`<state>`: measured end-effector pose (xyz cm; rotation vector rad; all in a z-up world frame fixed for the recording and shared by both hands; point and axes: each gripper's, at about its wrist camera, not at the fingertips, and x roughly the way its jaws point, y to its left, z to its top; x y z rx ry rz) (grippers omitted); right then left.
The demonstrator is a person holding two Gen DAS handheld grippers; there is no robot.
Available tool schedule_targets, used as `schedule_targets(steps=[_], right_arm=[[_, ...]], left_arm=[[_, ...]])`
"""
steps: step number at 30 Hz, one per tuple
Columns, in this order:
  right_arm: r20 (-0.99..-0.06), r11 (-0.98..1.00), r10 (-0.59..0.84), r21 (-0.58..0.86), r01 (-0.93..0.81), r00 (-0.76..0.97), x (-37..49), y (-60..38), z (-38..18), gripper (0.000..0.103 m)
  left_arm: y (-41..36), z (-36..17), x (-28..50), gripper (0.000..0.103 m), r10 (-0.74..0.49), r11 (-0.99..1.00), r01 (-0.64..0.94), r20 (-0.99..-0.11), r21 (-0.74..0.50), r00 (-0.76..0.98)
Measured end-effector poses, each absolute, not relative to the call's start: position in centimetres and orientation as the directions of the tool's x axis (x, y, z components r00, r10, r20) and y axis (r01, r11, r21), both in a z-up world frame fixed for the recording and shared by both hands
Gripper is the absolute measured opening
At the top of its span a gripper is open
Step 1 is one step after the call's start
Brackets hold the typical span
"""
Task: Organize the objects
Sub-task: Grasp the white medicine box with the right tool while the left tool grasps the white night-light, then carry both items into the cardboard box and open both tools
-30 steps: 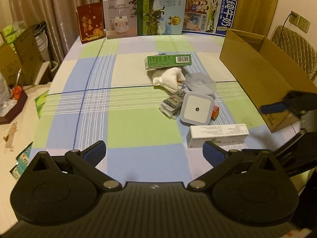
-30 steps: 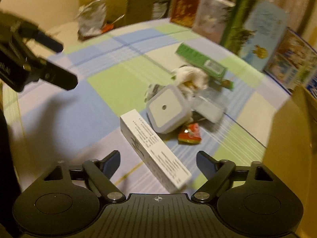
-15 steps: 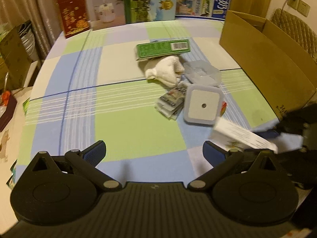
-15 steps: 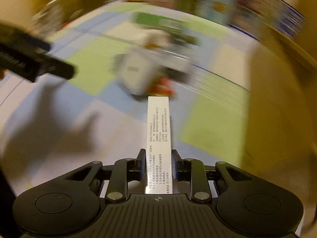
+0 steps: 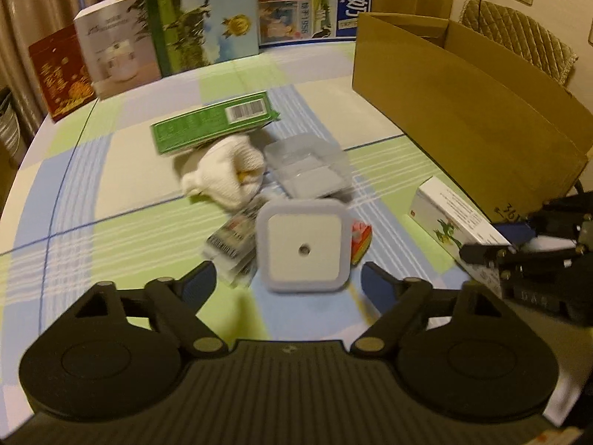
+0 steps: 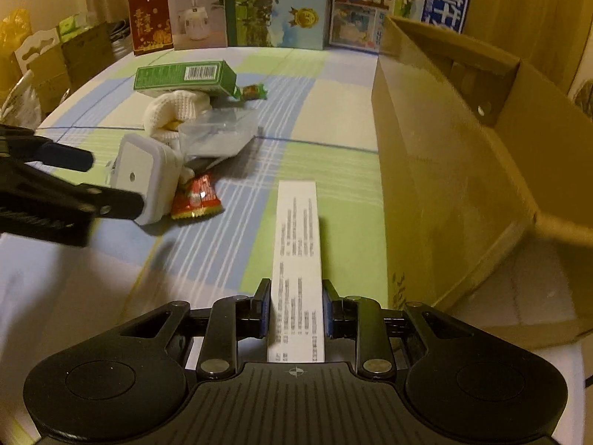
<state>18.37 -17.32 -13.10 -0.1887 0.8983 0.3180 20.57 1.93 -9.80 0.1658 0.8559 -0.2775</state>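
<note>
My right gripper (image 6: 295, 306) is shut on a long white printed box (image 6: 298, 244) and holds it above the table beside the open cardboard carton (image 6: 463, 148); box (image 5: 452, 218) and gripper (image 5: 519, 244) also show at the right of the left wrist view. My left gripper (image 5: 287, 283) is open, its fingers on either side of a white square night light (image 5: 304, 248). Behind it lie a white sock bundle (image 5: 226, 174), a clear plastic case (image 5: 307, 167), a green box (image 5: 215, 126), foil packets (image 5: 233, 241) and a red snack wrapper (image 6: 196, 200).
The carton (image 5: 463, 111) stands at the table's right side. Several upright printed boxes (image 5: 200, 26) line the far edge. A checked tablecloth (image 5: 111, 230) covers the table. Bags and cartons (image 6: 48, 63) sit off the left edge.
My right gripper closed on the white box, lifted it and turned toward the carton. My left gripper moved forward to the night light, still open.
</note>
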Motion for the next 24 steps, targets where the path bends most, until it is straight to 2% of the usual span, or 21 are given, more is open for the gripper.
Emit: schedule_targets(steps=[6, 9, 11, 24], right_arm=[[-0.788, 0.937, 0.215, 0.001, -0.349, 0.576, 18.3, -17.5, -13.4, 0.023], [-0.790, 0.939, 0.221, 0.013, -0.344, 0.572, 18.6, -17.4, -13.6, 0.024], [-0.789, 0.940, 0.228, 0.026, -0.340, 0.571, 18.7, -17.5, -13.5, 0.025], [-0.779, 0.948, 0.234, 0.052, -0.313, 0.581, 19.5, -17.3, -13.3, 0.026]], left_arm=[[0.9, -11.3, 21.9, 0.078, -0.174, 0.952, 0.303, -0.747, 0.038, 0.641], [0.5, -11.7, 22.5, 0.071, -0.167, 0.954, 0.296, -0.738, 0.045, 0.654], [0.2, -11.9, 22.7, 0.061, -0.157, 0.954, 0.294, -0.741, 0.057, 0.653], [0.1, -11.6, 18.7, 0.061, -0.119, 0.968, 0.244, -0.769, 0.050, 0.628]])
